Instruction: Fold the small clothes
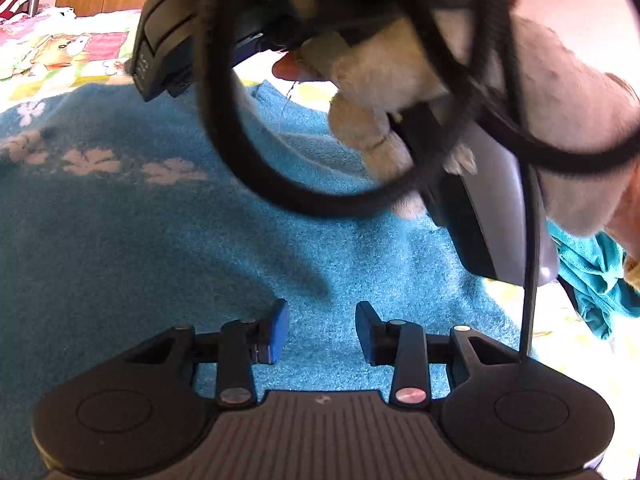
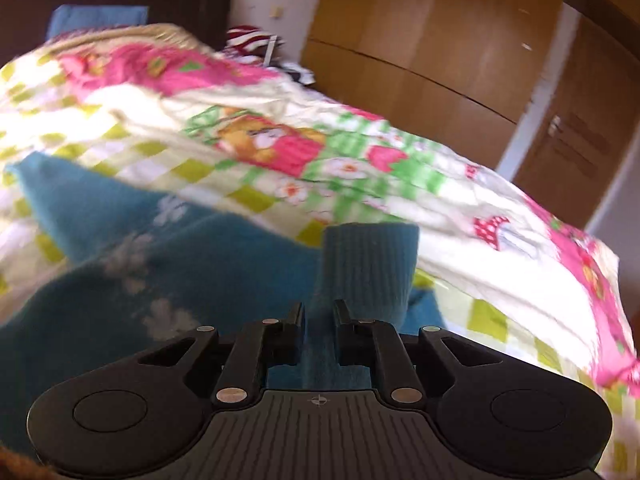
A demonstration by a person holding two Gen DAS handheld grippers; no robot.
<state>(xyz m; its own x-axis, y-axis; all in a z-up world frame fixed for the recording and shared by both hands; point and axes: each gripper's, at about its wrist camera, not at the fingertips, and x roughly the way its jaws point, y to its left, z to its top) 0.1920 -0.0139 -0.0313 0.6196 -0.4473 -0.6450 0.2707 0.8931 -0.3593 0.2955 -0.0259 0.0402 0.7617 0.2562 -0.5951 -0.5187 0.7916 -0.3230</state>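
A fuzzy blue sweater (image 1: 160, 220) with white flowers lies spread on the bed. My left gripper (image 1: 322, 330) hovers low over its middle, open, its blue pads (image 1: 278, 330) apart with nothing between them. In the right wrist view the same sweater (image 2: 100, 280) lies to the left, and its ribbed sleeve cuff (image 2: 370, 256) stands up just past my right gripper (image 2: 319, 316). The sleeve cloth fills the narrow gap between the black fingers, which are shut on it. A hand in a pale fuzzy sleeve (image 1: 380, 80) holds the right tool above the sweater in the left wrist view.
A bright patterned bedsheet (image 2: 280, 140) covers the bed. A crumpled teal garment (image 1: 592, 280) lies at the right edge. Black cable loops (image 1: 224, 140) hang across the left wrist view. A wooden wardrobe (image 2: 420, 40) and door (image 2: 580, 140) stand beyond the bed.
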